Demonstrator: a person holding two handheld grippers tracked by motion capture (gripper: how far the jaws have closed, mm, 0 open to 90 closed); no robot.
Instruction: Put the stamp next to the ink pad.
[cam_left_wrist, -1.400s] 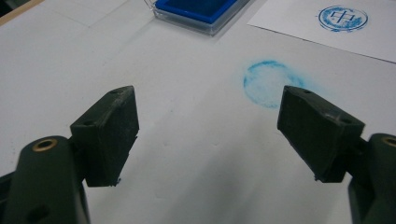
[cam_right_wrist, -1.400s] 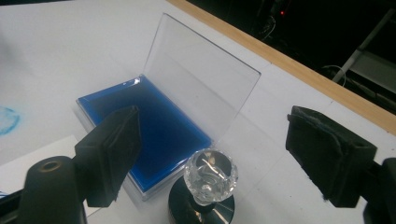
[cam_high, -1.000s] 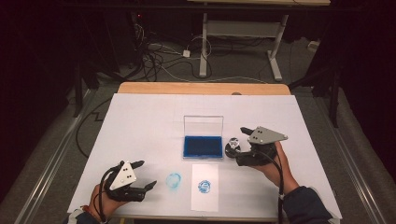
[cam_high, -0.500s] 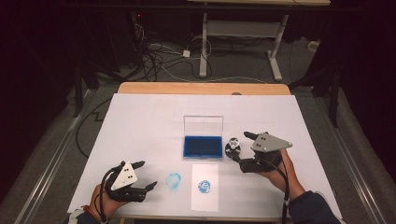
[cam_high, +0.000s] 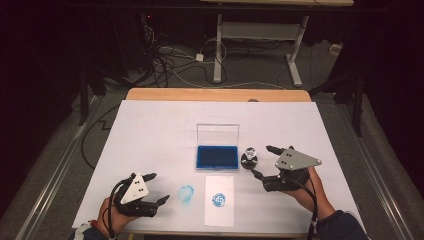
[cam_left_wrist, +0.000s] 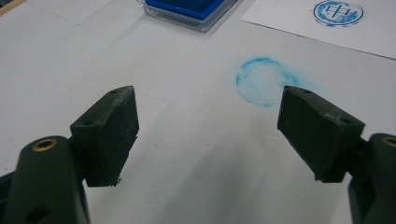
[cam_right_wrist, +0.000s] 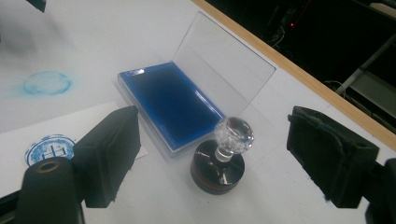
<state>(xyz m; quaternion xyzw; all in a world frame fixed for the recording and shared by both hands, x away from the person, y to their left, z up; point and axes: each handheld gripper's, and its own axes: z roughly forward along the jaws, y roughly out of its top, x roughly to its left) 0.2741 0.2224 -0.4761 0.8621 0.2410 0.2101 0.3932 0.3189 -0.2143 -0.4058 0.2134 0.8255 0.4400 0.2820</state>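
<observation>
A round black stamp with a clear knob (cam_high: 249, 157) (cam_right_wrist: 219, 158) stands upright on the white table cover, just right of an open blue ink pad (cam_high: 217, 156) (cam_right_wrist: 170, 105). My right gripper (cam_high: 261, 160) (cam_right_wrist: 215, 121) is open, its jaws spread wide on either side of the stamp's line and a little short of it, not touching. A white paper (cam_high: 219, 210) bearing a round blue print (cam_high: 219, 199) (cam_right_wrist: 49, 149) lies near the front edge. My left gripper (cam_high: 157, 188) (cam_left_wrist: 208, 100) rests open and empty at the front left, facing a blue ink smudge (cam_high: 186, 193) (cam_left_wrist: 261, 86).
The ink pad's clear lid (cam_high: 218, 134) (cam_right_wrist: 224, 65) stands up behind it. The table's wooden back edge (cam_high: 215, 94) runs behind the white cover. Cables and a desk frame lie on the dark floor beyond.
My right gripper has drawn back toward the near right, away from the stamp, which stayed put. The left gripper has not moved.
</observation>
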